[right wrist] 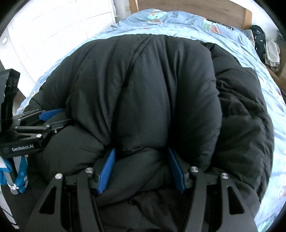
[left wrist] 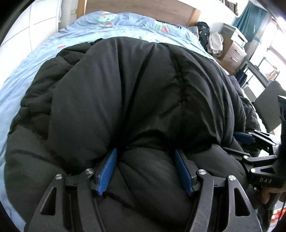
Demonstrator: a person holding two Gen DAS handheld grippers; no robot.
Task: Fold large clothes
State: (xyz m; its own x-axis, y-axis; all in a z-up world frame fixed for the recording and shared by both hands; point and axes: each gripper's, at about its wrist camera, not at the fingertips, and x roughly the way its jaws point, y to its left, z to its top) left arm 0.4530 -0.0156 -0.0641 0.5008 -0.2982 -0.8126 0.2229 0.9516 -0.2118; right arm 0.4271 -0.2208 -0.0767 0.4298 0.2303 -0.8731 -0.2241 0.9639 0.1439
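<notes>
The black padded coat [left wrist: 125, 92] lies bunched on the bed with the light blue sheet [left wrist: 26, 75]. Its long axis runs from the grippers toward the wooden headboard [left wrist: 143, 7]. A thick fold is raised at the near edge. The left gripper [left wrist: 145, 169] stands about half open, and its blue pads [left wrist: 107, 171] press on a puffy roll of the coat from both sides. The right gripper [right wrist: 141, 169] grasps the same near edge in the same way, just beside the left one.
</notes>
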